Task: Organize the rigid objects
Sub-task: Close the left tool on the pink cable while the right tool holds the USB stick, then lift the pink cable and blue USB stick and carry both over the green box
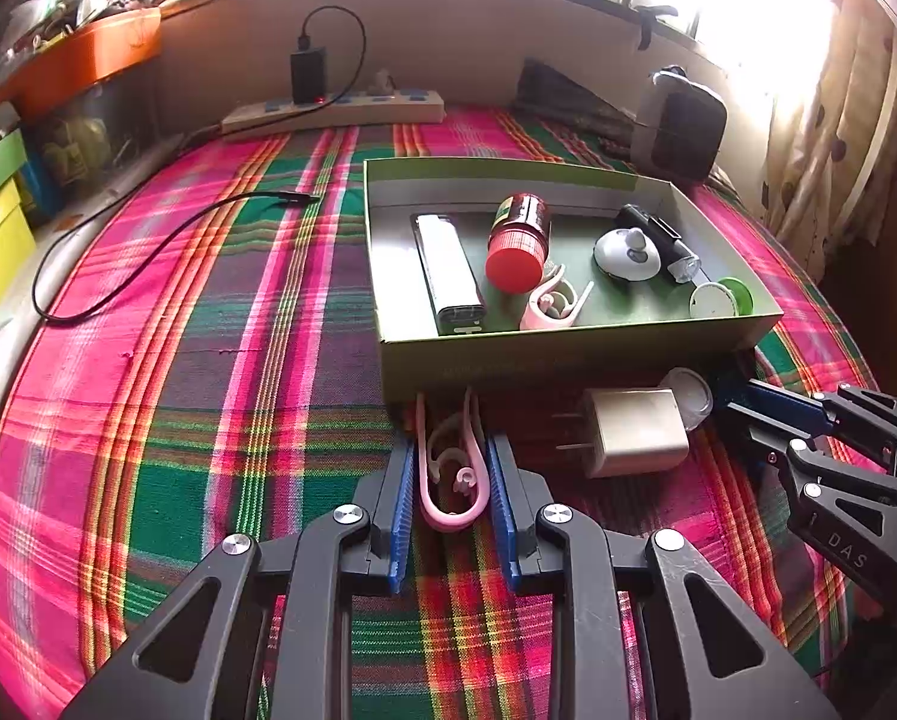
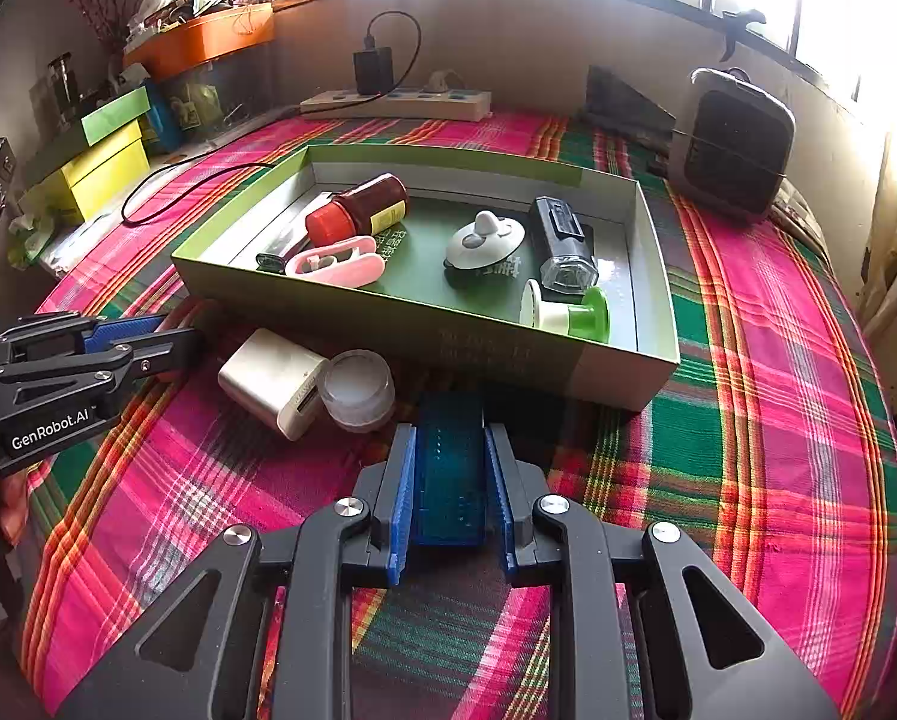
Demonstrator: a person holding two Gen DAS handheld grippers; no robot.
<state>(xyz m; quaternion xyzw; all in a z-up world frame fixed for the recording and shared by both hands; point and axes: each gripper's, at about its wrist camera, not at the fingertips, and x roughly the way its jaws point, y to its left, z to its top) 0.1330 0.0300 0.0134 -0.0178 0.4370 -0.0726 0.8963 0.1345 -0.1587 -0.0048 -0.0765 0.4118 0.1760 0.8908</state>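
Closest in, the left gripper (image 1: 451, 462) has its blue pads pinched on a pink clip (image 1: 451, 468) that lies on the plaid cloth (image 1: 208, 360), its two prongs reaching to the near wall of the green box (image 1: 568, 354). Beside it, the right gripper (image 2: 448, 450) clamps a translucent blue block (image 2: 451, 480) flat against the cloth, also just short of the box wall.

Between the two grippers sit a white plug adapter (image 1: 634, 432) and a small clear-lidded jar (image 2: 358, 387), touching each other and close to the box.

Inside the box, left to right, lie a silver power bank (image 1: 448, 270), a red-capped bottle (image 1: 520, 240) on its side, a second pink clip (image 1: 553, 300), a round white knobbed piece (image 1: 628, 252), a black torch-like item (image 1: 658, 240) and a white-and-green spool (image 1: 724, 297).

Further back, a black cable (image 1: 148, 252) trails over the cloth, a power strip (image 1: 334, 111) with a black charger (image 1: 308, 75) rests against the wall, and a dark grey case (image 1: 682, 126) stands off to the right.
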